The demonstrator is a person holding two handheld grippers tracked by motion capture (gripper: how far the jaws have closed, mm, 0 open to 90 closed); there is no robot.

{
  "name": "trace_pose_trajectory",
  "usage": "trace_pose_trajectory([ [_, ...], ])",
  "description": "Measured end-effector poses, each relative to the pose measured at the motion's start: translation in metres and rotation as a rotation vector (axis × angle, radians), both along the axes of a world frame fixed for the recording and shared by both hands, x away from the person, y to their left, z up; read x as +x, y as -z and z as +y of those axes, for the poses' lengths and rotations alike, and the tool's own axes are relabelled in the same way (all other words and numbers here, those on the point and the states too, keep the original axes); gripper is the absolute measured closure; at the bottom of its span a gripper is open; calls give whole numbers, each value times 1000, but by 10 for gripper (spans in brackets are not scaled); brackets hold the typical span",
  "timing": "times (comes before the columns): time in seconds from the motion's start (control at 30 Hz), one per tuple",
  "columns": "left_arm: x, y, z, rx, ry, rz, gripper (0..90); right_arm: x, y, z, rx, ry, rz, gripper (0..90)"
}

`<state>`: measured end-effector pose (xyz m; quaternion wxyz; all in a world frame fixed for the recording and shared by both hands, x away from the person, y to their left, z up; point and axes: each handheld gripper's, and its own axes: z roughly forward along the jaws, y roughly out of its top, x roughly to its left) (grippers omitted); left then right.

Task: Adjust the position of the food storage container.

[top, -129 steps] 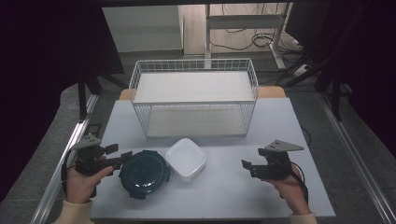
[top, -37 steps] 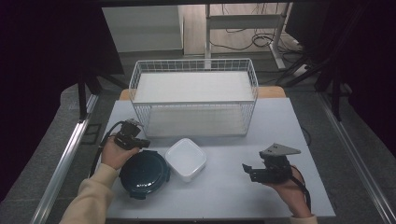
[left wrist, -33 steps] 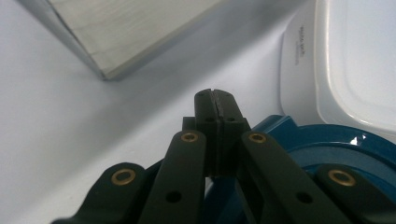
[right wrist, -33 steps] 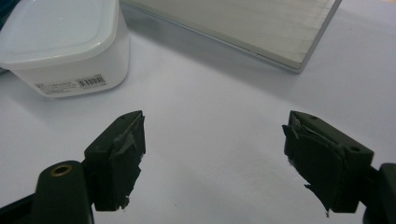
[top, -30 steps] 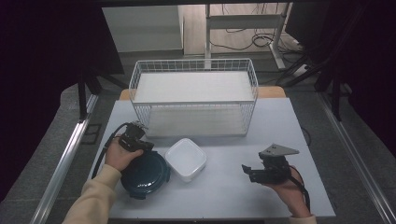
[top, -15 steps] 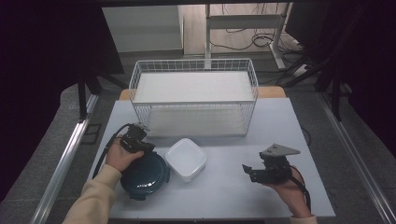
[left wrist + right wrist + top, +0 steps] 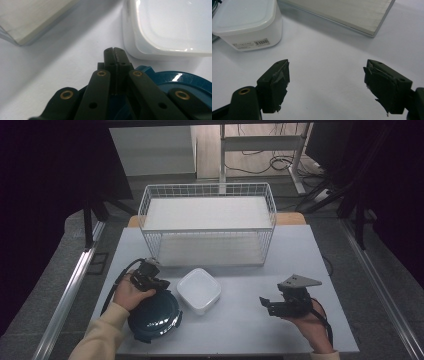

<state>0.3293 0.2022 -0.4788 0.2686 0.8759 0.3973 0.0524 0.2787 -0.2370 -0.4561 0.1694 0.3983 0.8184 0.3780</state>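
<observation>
I am pinching my left gripper point(image 7: 115, 56) closed on the dark blue lidded bowl point(image 7: 153, 315), apparently on its rim tab, while my right gripper point(image 7: 326, 85) is waiting wide open and empty.

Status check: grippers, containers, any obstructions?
Left gripper shut, over blue container rim. Right gripper open, empty. White container beside blue one, basket behind.

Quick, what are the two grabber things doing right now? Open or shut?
Left gripper: shut, jaws pressed together above the blue container's edge.
Right gripper: open, holding nothing.
</observation>
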Motion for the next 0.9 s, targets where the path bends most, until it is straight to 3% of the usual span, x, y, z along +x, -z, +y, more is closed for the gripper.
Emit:
trace_pose_trajectory([
  [0.37,-10,-2,2,52,4,-7,900,0,1,1,-7,-6,1,203],
  [0.57,-13,1,15,-7,-19,14,900,0,2,2,-9,-7,5,203],
  [0.83,-14,1,19,-23,-39,23,900,0,3,5,-10,-9,6,203],
  [0.9,-14,0,20,-15,-73,-1,900,-1,2,6,-10,-11,2,203],
])
